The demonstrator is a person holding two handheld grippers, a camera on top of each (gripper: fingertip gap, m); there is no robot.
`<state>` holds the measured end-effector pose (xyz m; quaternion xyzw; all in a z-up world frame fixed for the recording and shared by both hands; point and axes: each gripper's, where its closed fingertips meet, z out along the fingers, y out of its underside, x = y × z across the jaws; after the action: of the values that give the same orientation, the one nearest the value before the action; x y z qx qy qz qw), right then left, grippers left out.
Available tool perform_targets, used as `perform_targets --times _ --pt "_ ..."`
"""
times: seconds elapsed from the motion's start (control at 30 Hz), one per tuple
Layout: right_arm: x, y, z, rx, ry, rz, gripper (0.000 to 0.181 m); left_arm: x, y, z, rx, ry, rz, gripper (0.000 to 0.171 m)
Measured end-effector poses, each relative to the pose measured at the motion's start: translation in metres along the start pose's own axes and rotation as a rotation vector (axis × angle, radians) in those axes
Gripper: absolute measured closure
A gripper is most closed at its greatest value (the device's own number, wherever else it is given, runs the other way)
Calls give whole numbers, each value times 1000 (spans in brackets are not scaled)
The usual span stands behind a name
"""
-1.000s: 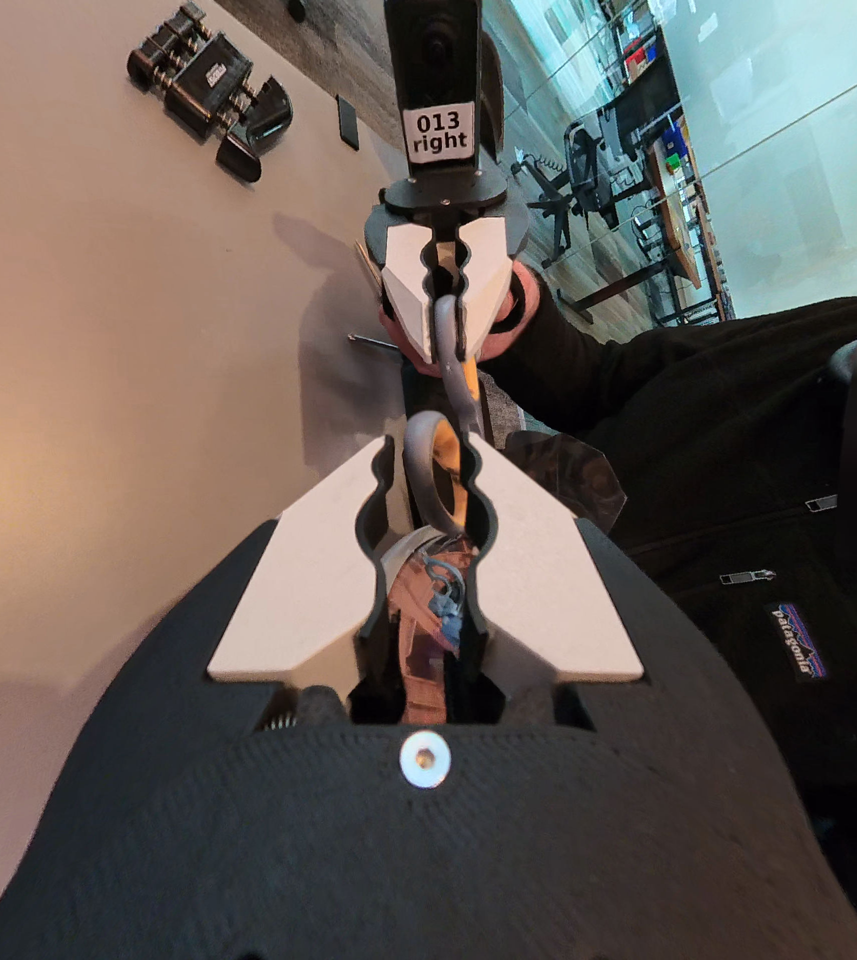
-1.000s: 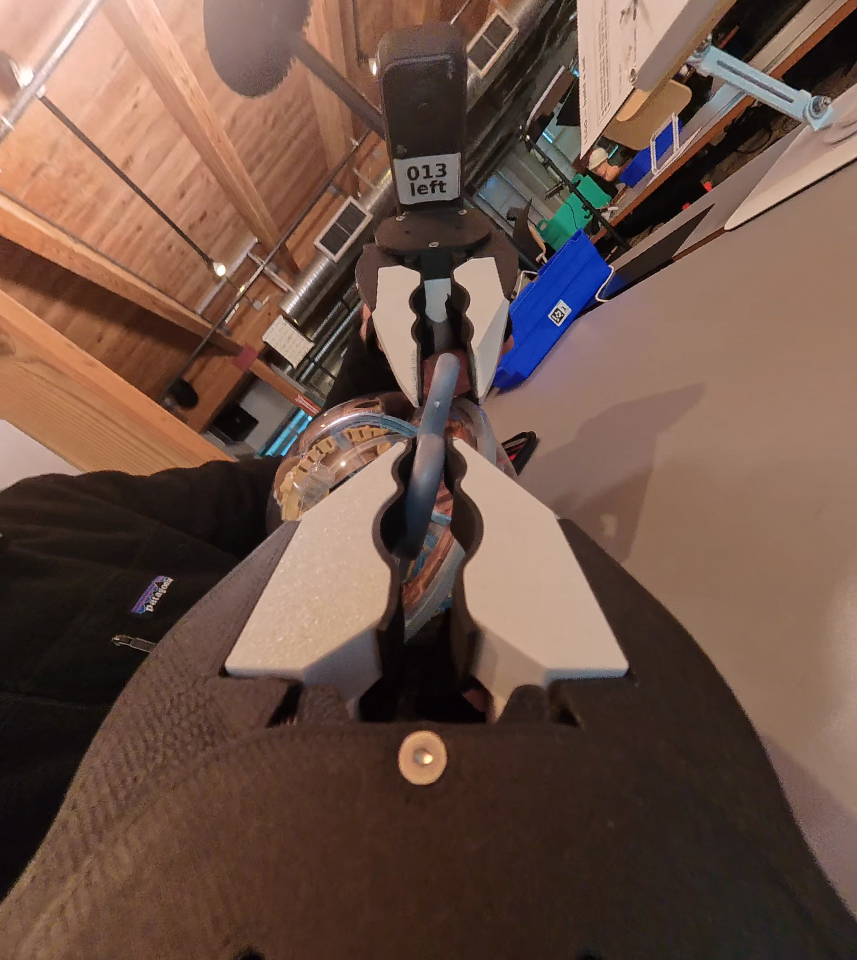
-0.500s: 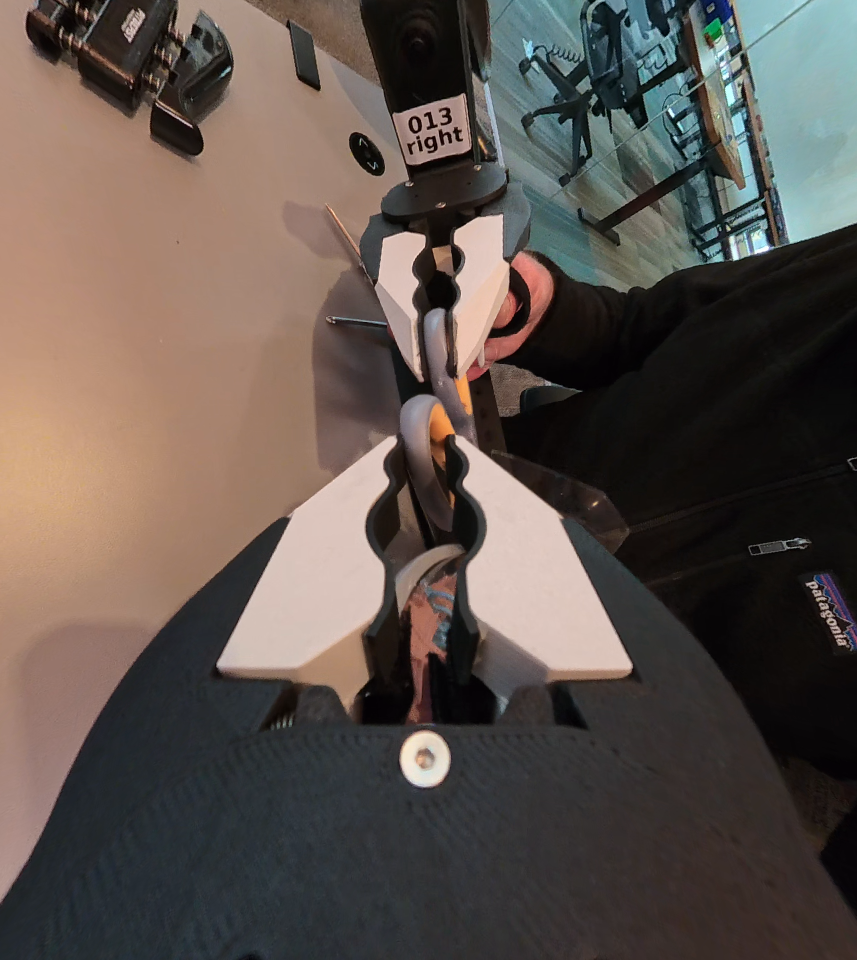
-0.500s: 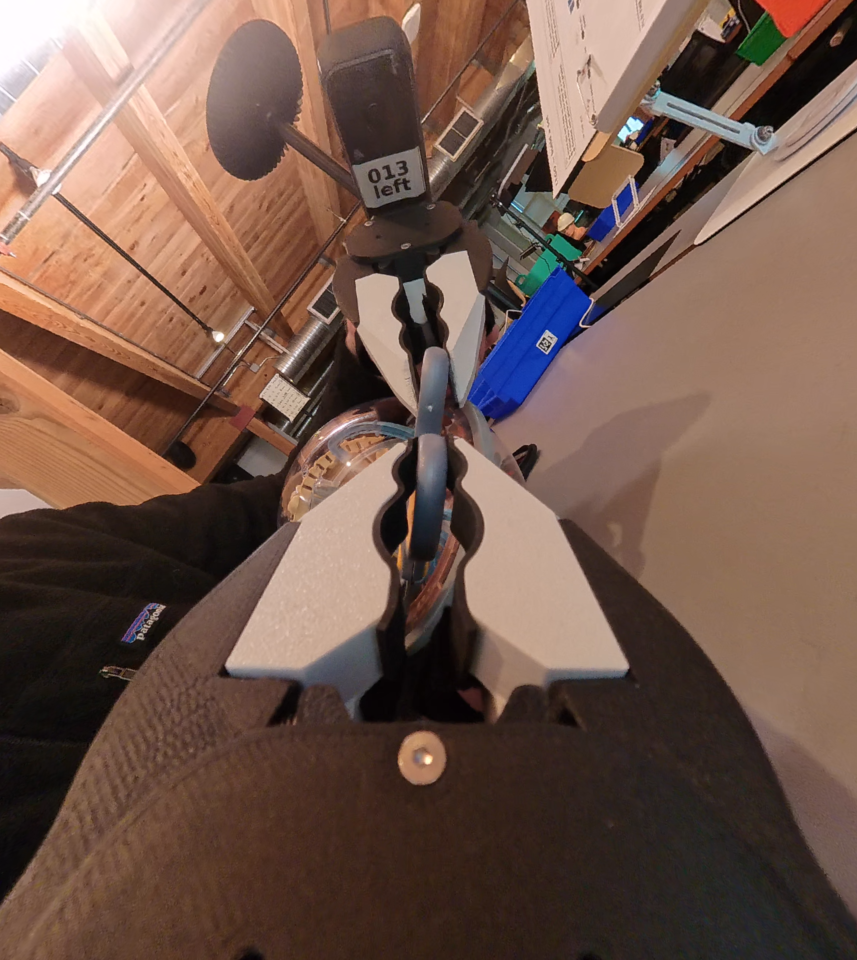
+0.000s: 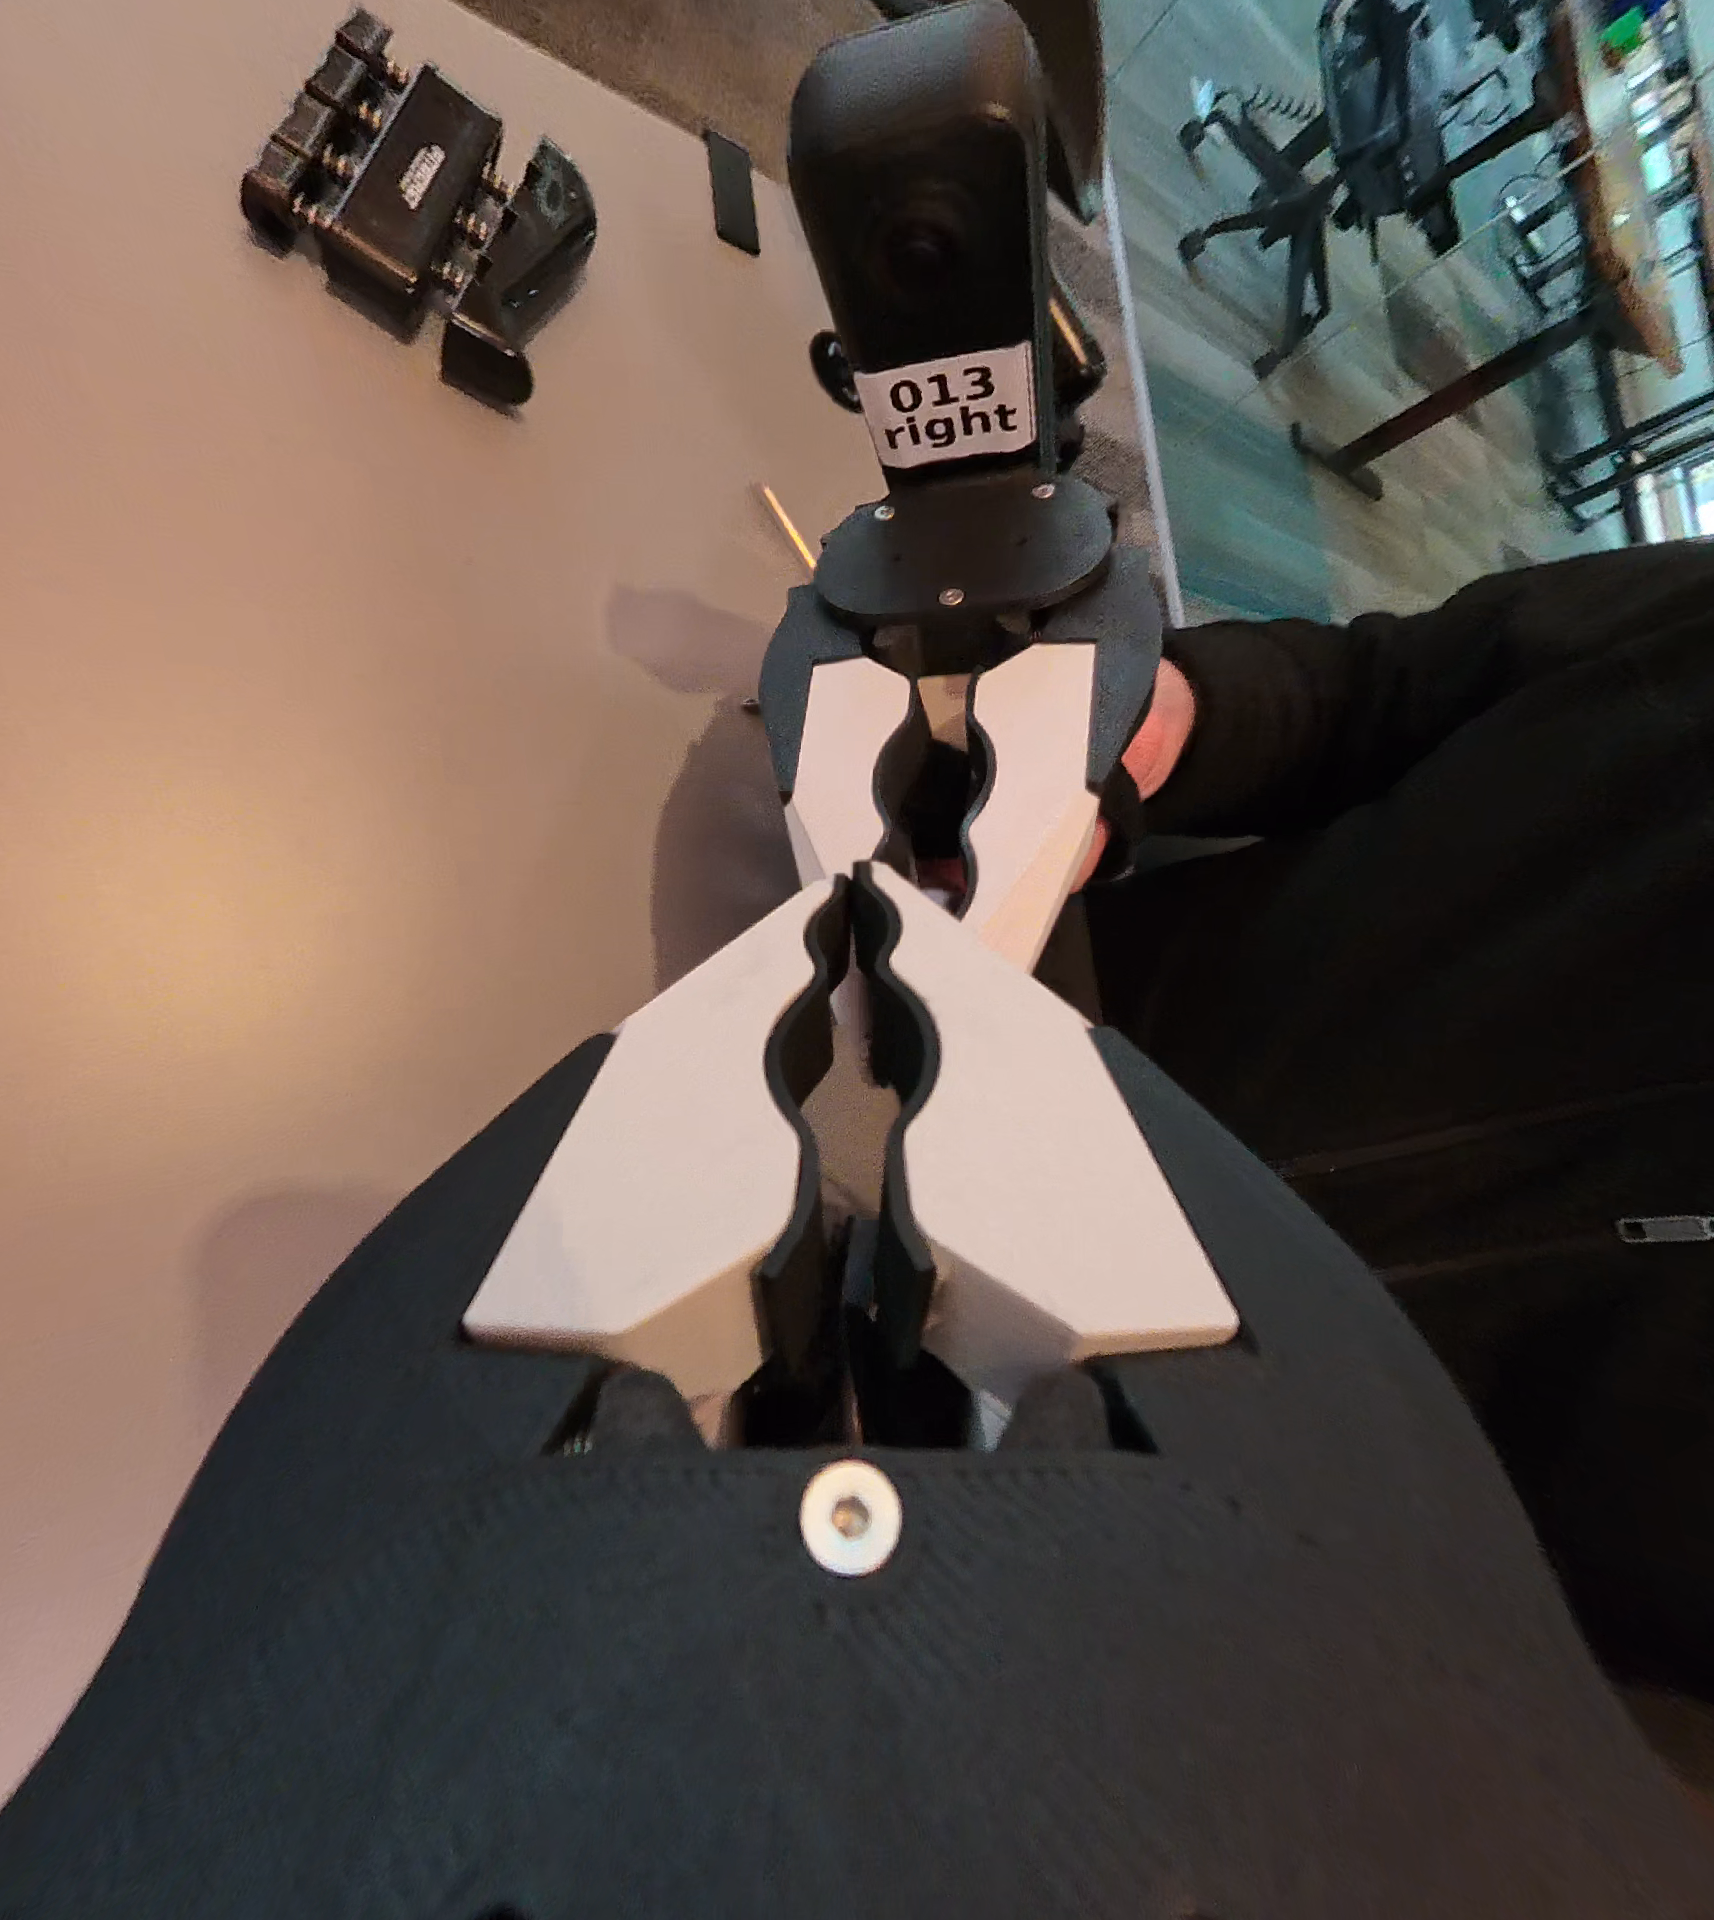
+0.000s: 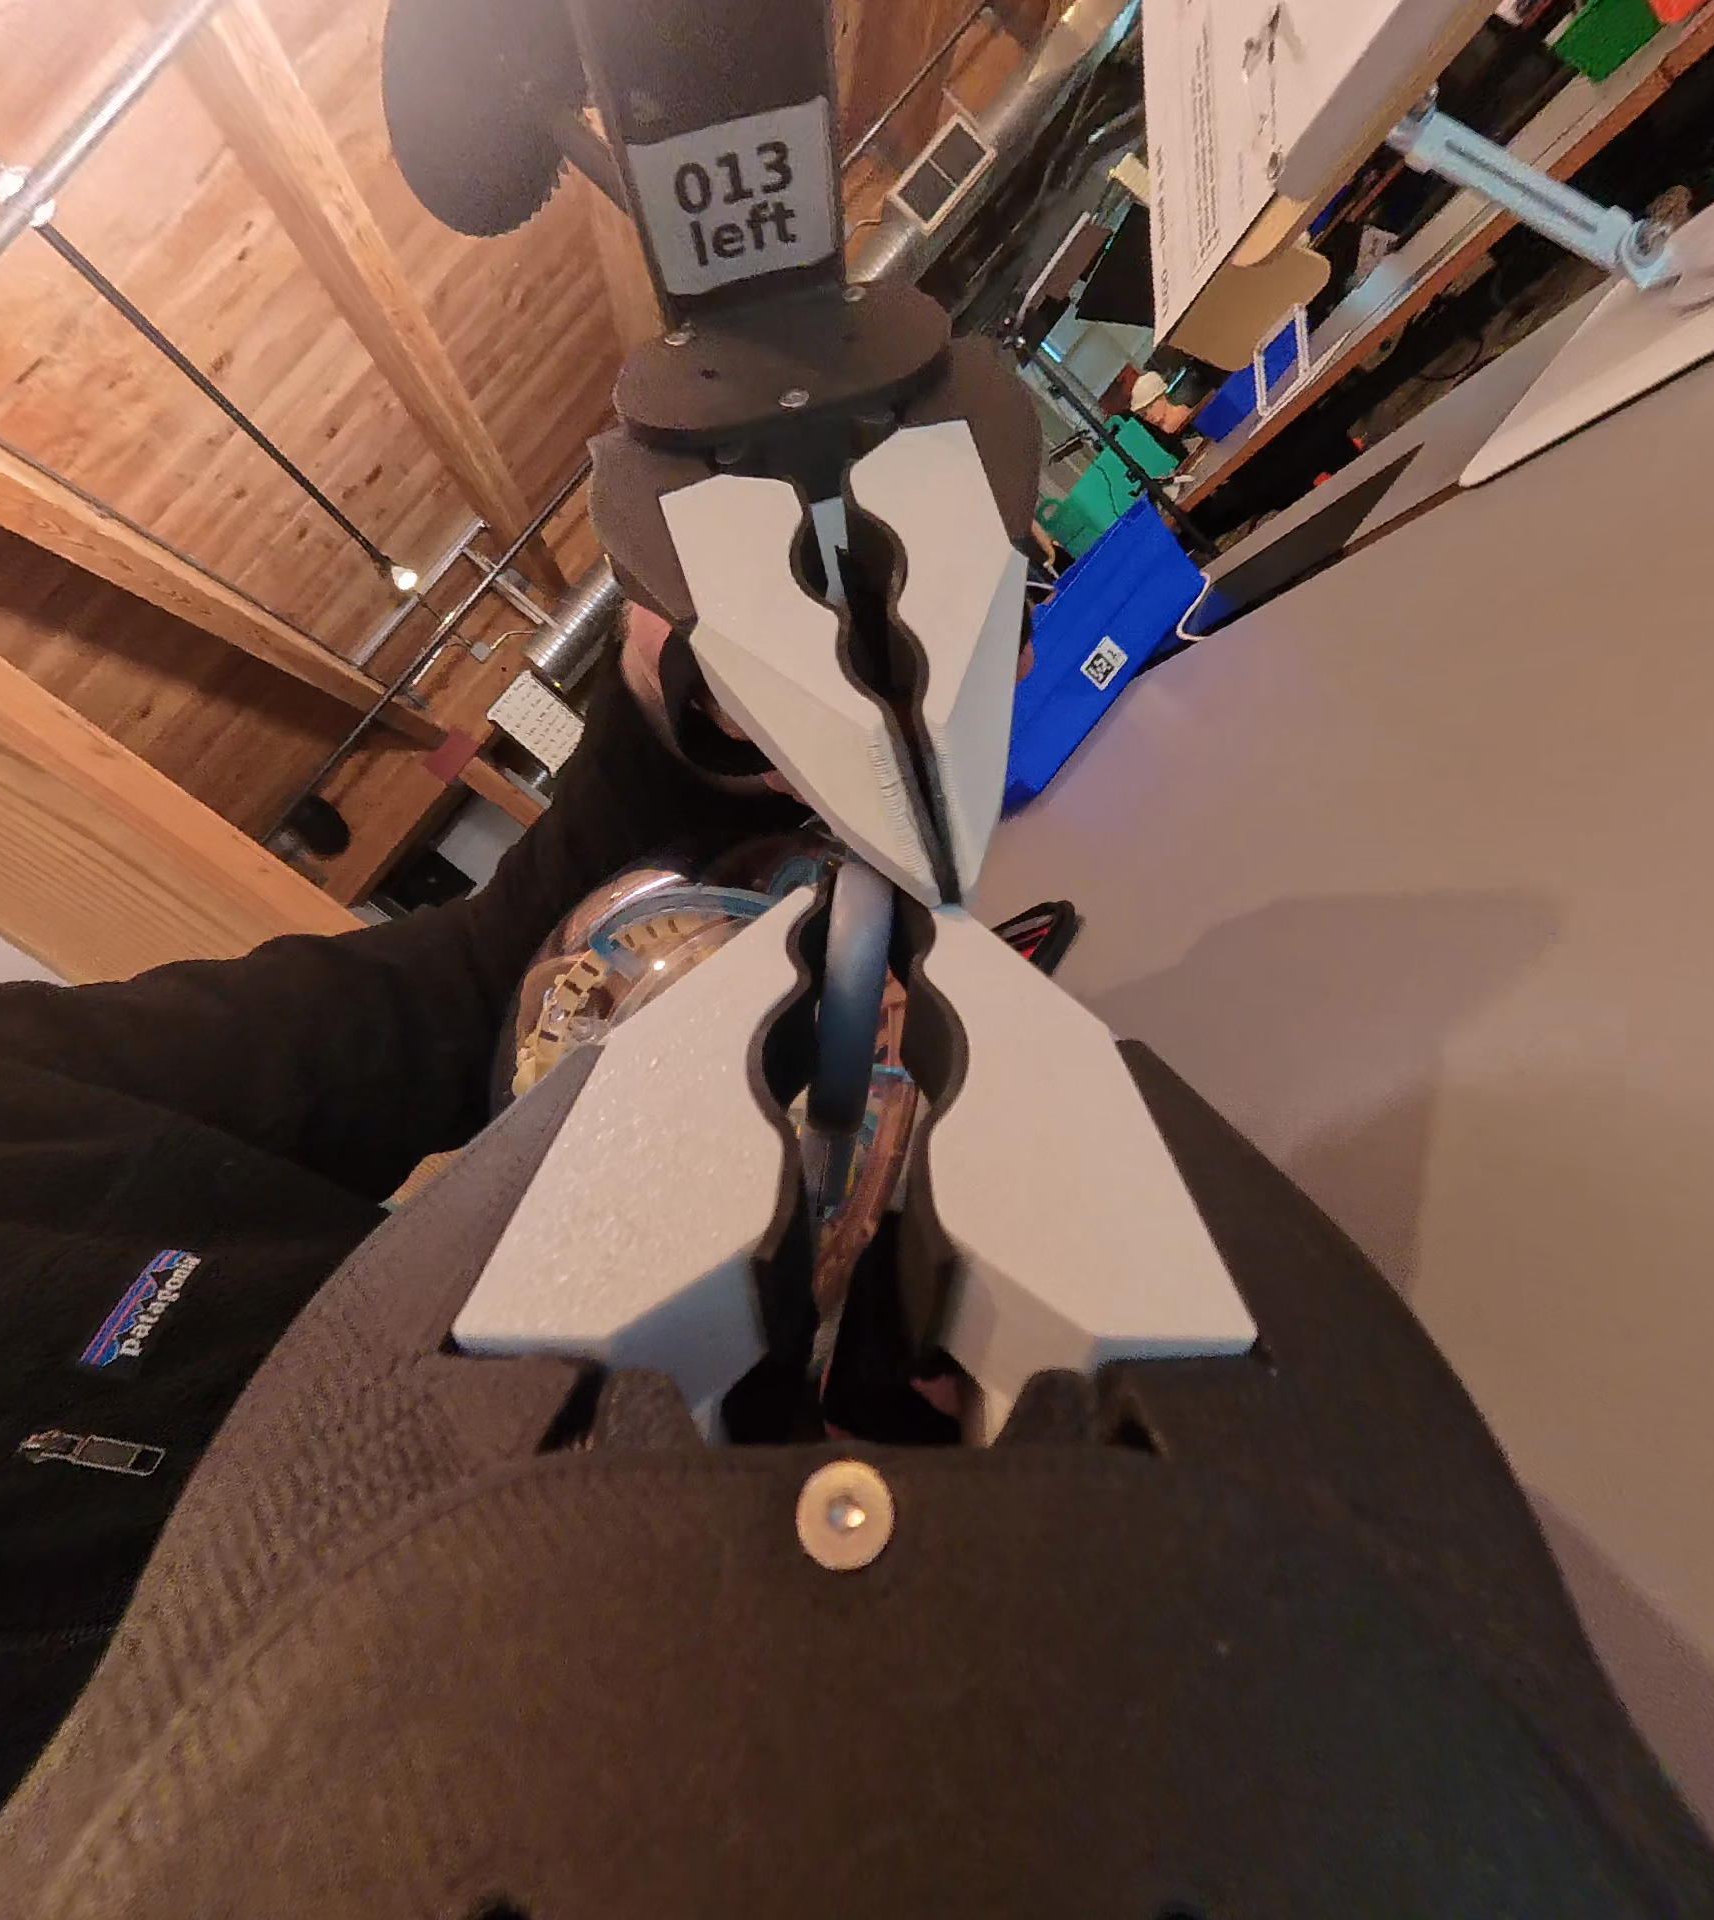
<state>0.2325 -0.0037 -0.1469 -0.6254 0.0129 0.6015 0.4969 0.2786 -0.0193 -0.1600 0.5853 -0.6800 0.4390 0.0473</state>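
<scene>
The right hand-held gripper (image 6: pixel 863 909) is pinching a stiff-looking, likely slippery blue loop (image 6: pixel 848 997); the left hand-held gripper (image 5: pixel 851 881), at 12 o'clock, is sitting shut and empty.

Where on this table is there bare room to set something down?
Bare: the table below the black tool, left of the left gripper; also the stretch right of the right gripper, below the blue bin. Crowded: the middle, where both grippers meet tip to tip beside the clear tub and jacket.
</scene>
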Motion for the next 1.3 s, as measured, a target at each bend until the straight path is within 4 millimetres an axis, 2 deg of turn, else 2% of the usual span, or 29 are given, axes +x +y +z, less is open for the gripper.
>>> perform_targets --times 0.17,0.27,0.3,0.37,0.47,0.53,0.6,0.63,0.67,0.93,1.07,1.3 --pt "8 -3 2 9 -20 27 174 -9 1 -4 16 -34 -23 171" --pt "4 -3 1 20 -50 28 174 -18 0 -20 58 -127 -29 154" --pt "2 -3 1 22 -56 23 174 -19 -1 -29 87 -152 -36 154" --pt "0 -3 -1 24 -54 11 174 -11 10 -45 72 -175 -22 154" --pt "0 -1 -6 32 -53 6 174 2 29 -68 56 -144 -49 134" --pt "0 -2 -7 45 -62 10 174 9 42 -75 40 -90 -64 131" --pt "-1 -3 -7 51 -66 8 174 8 58 -67 -16 -74 -65 142" --pt "-2 -2 -7 49 -68 4 174 6 60 -63 -32 -72 -68 148" --pt "-4 -2 -6 46 -73 3 174 5 53 -60 5 -81 -35 163" --pt "1 3 -8 24 -37 1 174 -2 44 -41 -40 -86 -16 167" --pt "11 7 -4 -14 4 1 174 -21 47 -35 -53 -148 -29 168" --pt "25 4 -5 -10 30 43 175 -37 49 -29 -69 -215 -17 168"
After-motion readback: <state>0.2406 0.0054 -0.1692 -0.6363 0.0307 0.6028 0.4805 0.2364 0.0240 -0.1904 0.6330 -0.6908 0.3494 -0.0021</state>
